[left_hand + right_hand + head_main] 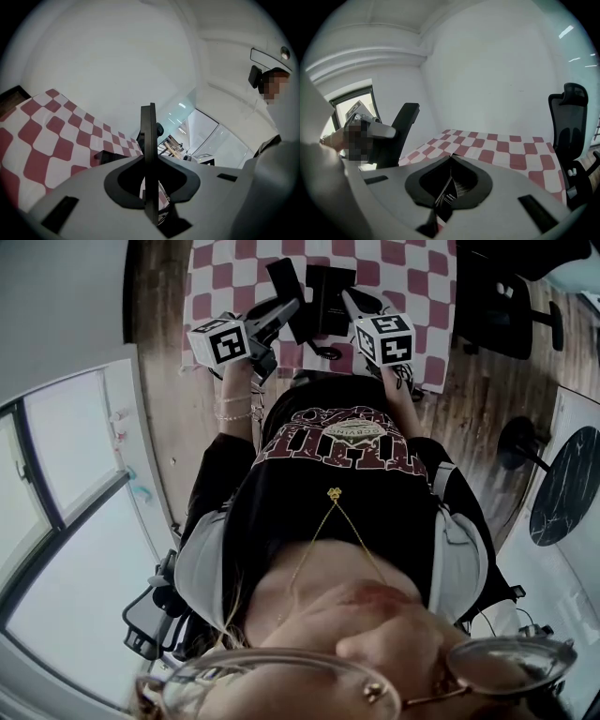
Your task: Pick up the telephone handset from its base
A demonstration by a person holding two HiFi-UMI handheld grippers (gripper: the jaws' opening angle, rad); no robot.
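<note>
Holding handset [283, 279] clamped in left gripper [286, 313], over desk's [412, 277] near edge, beside base [328, 287]. Lift straight up, no roll. Right gripper [349, 302] is narrow, prob. pinching base, so hold base down w/ it.

In the head view the telephone base [328, 296] is partly covered by the right gripper [347, 300], and the checkered tablecloth [417, 277] is cut off at the top edge. On the base, white print [449, 198] is too small to be read.

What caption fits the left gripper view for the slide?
Left gripper clamped on the black telephone handset, seen edge-on, with the red-and-white checkered table beyond.
</note>
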